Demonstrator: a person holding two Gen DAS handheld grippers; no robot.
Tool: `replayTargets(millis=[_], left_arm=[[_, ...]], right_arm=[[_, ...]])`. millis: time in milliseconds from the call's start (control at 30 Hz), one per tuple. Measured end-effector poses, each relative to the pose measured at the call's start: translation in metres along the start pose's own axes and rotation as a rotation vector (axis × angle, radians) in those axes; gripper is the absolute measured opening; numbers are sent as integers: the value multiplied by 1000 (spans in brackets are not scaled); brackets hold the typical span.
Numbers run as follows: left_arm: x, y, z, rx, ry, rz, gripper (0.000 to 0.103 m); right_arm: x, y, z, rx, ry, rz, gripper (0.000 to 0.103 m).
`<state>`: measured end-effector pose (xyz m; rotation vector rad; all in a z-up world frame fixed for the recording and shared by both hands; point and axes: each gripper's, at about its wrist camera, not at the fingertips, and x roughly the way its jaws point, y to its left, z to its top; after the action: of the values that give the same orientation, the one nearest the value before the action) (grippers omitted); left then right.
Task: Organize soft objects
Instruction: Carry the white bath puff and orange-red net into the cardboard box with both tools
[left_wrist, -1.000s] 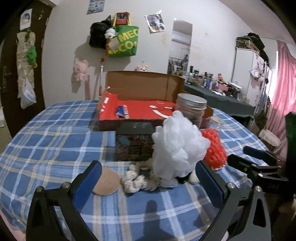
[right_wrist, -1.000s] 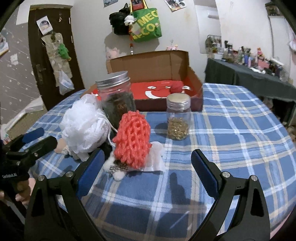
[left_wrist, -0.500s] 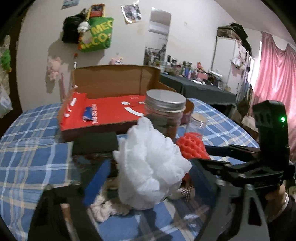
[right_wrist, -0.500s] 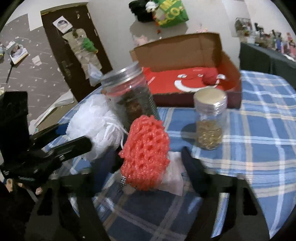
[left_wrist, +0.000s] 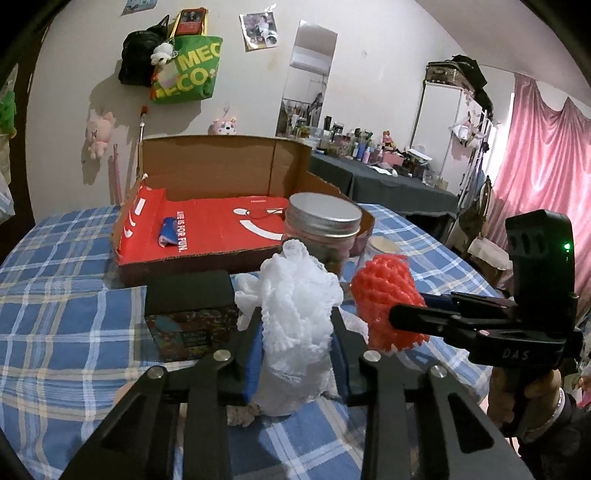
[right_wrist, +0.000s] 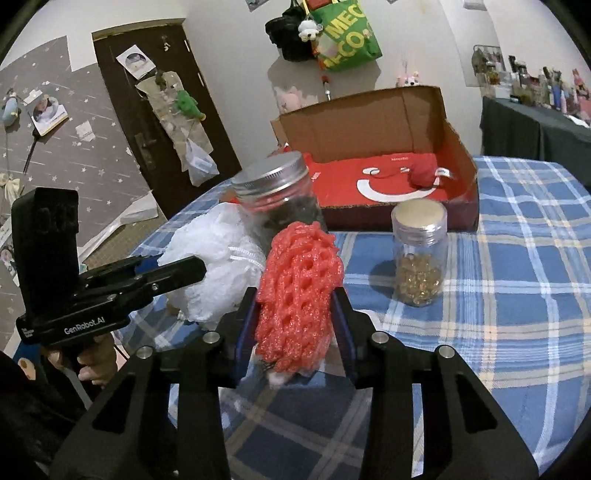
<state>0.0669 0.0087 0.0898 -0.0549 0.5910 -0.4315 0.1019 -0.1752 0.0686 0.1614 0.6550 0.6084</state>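
Observation:
My left gripper (left_wrist: 295, 354) is shut on a white mesh bath puff (left_wrist: 295, 295), squeezed between its blue pads. My right gripper (right_wrist: 293, 332) is shut on a red foam net (right_wrist: 299, 291). The two soft things are side by side above the blue plaid tablecloth (right_wrist: 517, 314). The red net also shows in the left wrist view (left_wrist: 386, 299), with the right gripper clamped on it, and the white puff shows in the right wrist view (right_wrist: 207, 266). An open cardboard box with a red floor (left_wrist: 221, 221) stands behind them.
A large glass jar with a metal lid (left_wrist: 321, 229) and a small jar of golden beads (right_wrist: 421, 258) stand before the box. A dark box (left_wrist: 192, 310) sits left of the puff. A small red soft thing (right_wrist: 424, 173) and a blue wrapper (left_wrist: 168, 230) lie in the box.
Both grippers moved forward and closed: the left onto the white puff, the right onto the red net. Both were open and short of them a second ago.

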Motion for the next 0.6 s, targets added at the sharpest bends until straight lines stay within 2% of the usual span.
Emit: replayTargets(millis=[600], left_arm=[[-55,6,25,20,-107,10,33]], right_arm=[[-46,16,17,-17,-98,-46,37]])
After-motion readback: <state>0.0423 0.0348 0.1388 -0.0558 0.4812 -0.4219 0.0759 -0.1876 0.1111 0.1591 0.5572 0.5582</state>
